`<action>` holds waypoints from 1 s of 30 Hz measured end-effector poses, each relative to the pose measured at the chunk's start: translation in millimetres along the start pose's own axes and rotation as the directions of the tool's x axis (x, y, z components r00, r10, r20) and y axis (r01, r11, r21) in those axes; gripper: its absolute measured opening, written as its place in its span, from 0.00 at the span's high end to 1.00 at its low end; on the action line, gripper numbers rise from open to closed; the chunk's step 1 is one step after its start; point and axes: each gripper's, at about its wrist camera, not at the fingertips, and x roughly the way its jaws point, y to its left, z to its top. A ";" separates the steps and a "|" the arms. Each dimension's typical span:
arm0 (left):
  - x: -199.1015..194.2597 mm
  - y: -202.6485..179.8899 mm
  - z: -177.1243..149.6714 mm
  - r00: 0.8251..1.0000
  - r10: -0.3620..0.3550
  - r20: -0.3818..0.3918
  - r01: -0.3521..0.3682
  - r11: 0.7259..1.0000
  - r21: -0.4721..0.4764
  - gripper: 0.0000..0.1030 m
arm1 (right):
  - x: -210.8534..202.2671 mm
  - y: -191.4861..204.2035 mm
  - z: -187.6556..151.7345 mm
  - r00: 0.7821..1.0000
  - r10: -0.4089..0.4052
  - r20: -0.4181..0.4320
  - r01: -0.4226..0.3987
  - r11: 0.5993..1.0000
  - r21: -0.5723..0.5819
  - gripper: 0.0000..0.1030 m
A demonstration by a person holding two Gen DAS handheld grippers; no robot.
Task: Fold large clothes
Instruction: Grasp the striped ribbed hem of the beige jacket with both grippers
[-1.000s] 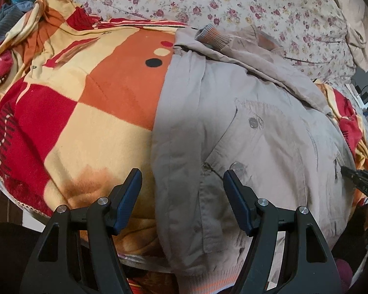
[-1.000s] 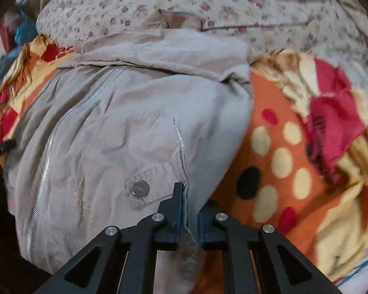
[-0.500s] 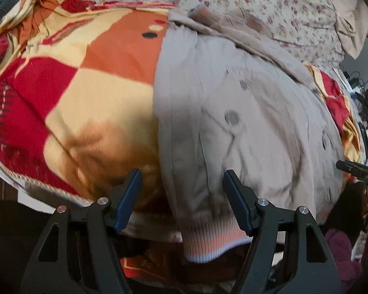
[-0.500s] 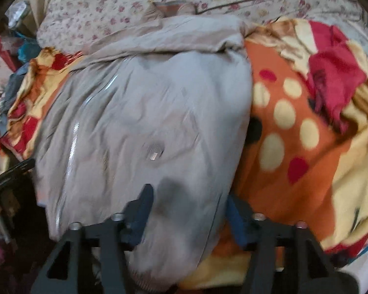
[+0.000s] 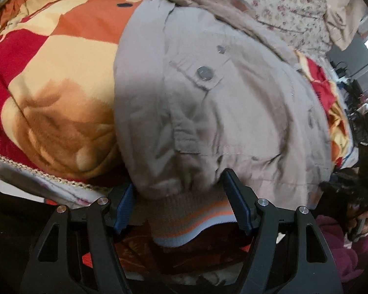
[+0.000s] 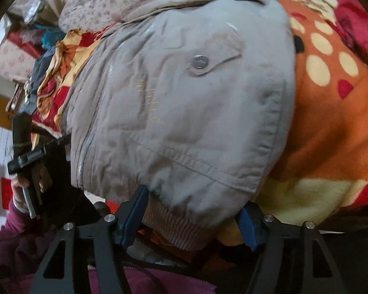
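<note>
The beige jacket (image 5: 223,112) is lying on the patterned blanket (image 5: 49,78), both tools gaping around its ribbed hem, the left tool (image 5: 181,205) gripping nothing, the right tool (image 6: 193,210) having just been opening

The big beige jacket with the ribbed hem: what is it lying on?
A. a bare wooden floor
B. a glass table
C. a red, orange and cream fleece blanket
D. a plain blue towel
C: the beige zip jacket is spread over a fleece blanket patterned in red, orange and cream, which shows on both sides of it in both wrist views.
</note>
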 end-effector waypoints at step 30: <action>-77.0 -15.6 90.0 0.953 -0.111 0.282 0.107 0.994 0.030 0.85 | -81.6 16.4 85.3 0.944 0.056 0.324 -0.033 0.997 -0.076 0.85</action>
